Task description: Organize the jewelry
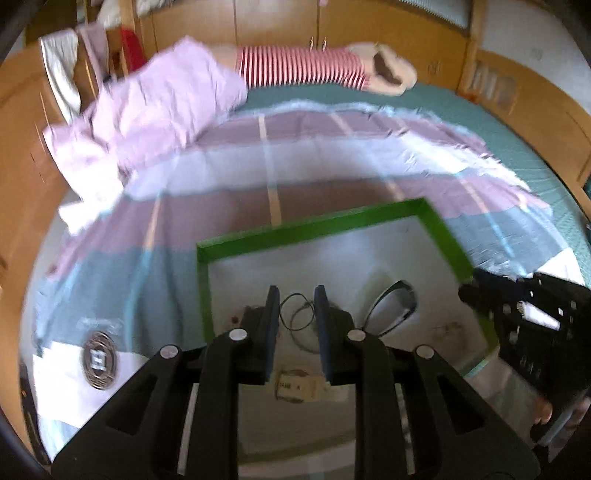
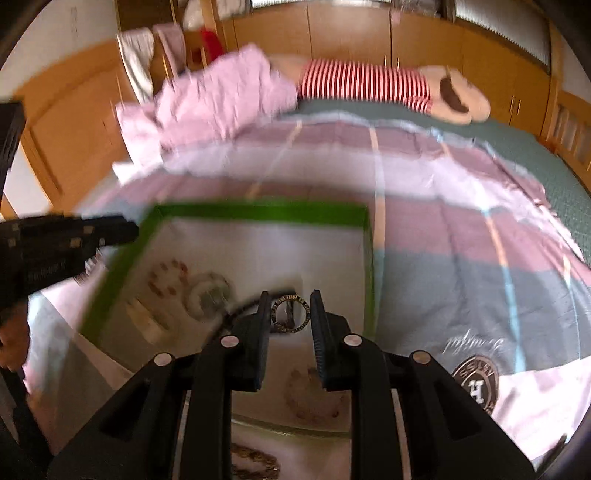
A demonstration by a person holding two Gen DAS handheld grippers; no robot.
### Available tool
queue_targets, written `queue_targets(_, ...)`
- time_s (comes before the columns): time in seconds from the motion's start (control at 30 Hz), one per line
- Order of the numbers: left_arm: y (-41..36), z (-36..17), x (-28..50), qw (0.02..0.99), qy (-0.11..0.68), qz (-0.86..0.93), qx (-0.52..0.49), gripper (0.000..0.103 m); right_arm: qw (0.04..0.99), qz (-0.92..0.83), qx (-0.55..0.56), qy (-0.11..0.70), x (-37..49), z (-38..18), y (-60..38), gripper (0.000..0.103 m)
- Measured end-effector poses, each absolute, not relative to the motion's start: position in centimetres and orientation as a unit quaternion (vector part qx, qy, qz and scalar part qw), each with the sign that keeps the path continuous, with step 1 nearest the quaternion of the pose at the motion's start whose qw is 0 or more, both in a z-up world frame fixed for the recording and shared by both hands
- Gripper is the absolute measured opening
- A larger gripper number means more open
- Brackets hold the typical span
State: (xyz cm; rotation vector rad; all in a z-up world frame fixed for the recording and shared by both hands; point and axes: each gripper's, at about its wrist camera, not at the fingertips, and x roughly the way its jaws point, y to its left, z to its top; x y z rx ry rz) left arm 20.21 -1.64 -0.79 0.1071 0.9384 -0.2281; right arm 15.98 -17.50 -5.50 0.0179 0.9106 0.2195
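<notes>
A green-rimmed box (image 1: 314, 225) with a white floor lies on the bed. My left gripper (image 1: 295, 306) is open above it, jaws either side of a thin dark cord necklace (image 1: 295, 317). A silver bangle (image 1: 393, 306) lies to its right and a cream buckle piece (image 1: 299, 386) sits below. In the right wrist view, my right gripper (image 2: 290, 312) is open over the box (image 2: 258, 210), with a dark gold-lettered ring bangle (image 2: 291, 314) between its fingers, not clamped. A reddish bead bracelet (image 2: 168, 277) and a pale bracelet (image 2: 208, 295) lie left of it.
The box rests on a striped pink, purple and blue quilt (image 1: 332, 173). A crumpled pink blanket (image 1: 147, 110) and a striped plush toy (image 1: 303, 68) lie at the far end. Wooden cabinets (image 2: 369, 33) surround the bed. The other gripper (image 2: 55, 247) shows at left.
</notes>
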Motion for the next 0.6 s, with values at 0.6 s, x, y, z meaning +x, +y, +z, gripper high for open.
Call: queue_targets(0.6,0.6,0.8,13.9,0.894,0.432,-0.113,0.031,0.057,0.911,0.11,0.004,0.398,9.4,-0.2,-18.8,0.055)
